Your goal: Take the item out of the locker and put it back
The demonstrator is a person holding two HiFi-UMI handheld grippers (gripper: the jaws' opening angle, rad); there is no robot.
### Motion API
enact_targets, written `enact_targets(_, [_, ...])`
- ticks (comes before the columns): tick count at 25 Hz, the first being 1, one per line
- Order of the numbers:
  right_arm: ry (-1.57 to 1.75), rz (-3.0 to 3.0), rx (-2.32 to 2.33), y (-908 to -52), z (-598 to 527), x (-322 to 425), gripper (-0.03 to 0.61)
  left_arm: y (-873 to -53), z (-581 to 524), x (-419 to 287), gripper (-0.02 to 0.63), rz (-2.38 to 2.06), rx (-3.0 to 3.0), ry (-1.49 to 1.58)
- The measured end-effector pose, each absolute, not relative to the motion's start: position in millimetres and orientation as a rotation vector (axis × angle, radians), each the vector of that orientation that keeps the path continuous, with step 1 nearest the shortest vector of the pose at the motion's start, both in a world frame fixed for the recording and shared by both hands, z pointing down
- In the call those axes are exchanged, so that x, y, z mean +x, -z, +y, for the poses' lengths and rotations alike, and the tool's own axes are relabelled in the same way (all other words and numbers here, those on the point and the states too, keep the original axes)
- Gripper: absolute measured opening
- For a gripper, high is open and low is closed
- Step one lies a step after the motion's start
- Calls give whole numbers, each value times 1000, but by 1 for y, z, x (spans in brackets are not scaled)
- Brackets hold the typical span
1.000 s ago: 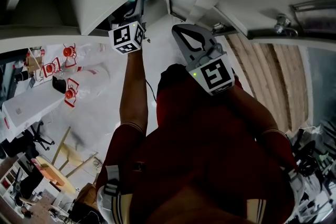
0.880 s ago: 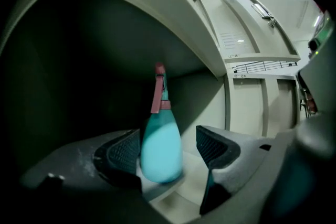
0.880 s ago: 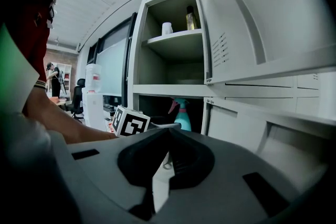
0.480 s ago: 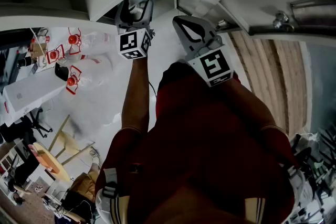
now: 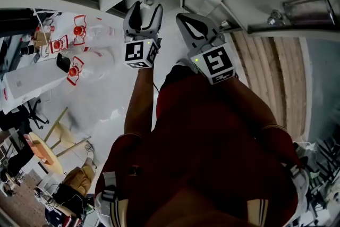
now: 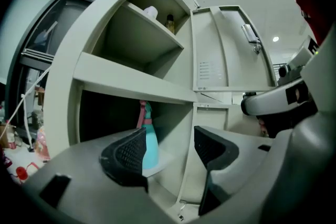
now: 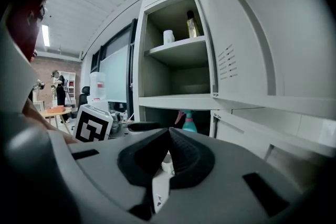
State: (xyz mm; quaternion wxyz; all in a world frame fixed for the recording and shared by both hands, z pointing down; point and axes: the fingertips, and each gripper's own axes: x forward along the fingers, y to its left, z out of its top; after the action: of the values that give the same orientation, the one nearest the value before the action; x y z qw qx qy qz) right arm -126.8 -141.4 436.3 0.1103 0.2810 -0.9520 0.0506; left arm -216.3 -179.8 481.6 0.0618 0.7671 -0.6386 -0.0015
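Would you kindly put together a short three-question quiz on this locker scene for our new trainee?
1. True or false: the teal plastic spray bottle stands in the pale grey metal locker's upper compartment.
2. The right tongs are: A) wide apart; B) shut together, empty; C) clamped on the spray bottle.
3. What stands beside the small white container on the upper shelf?
Key: 1 false, it stands in the lower compartment; 2 B; 3 a slim amber bottle.
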Motion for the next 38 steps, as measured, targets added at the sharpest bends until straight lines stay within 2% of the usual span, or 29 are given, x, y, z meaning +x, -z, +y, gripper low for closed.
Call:
enact_targets(12, [-134,-2857,752,-401,-130,-122,-3,-412,-140,-190,188,-1995,2357,54])
enact_targets(19, [-115,-2908,711,-384,-119,-117,-3,-396,-115,-183,83,-2035,2325,0])
enact_targets(30, [-60,-2988,660,-361,-98,-109,-3,-364,-88,-168,9,-2092,2343,28])
enact_targets(38, [-87,-3036,633,-346,-89,-100,-3,-340,-80,-155,6,-2078,2381,57])
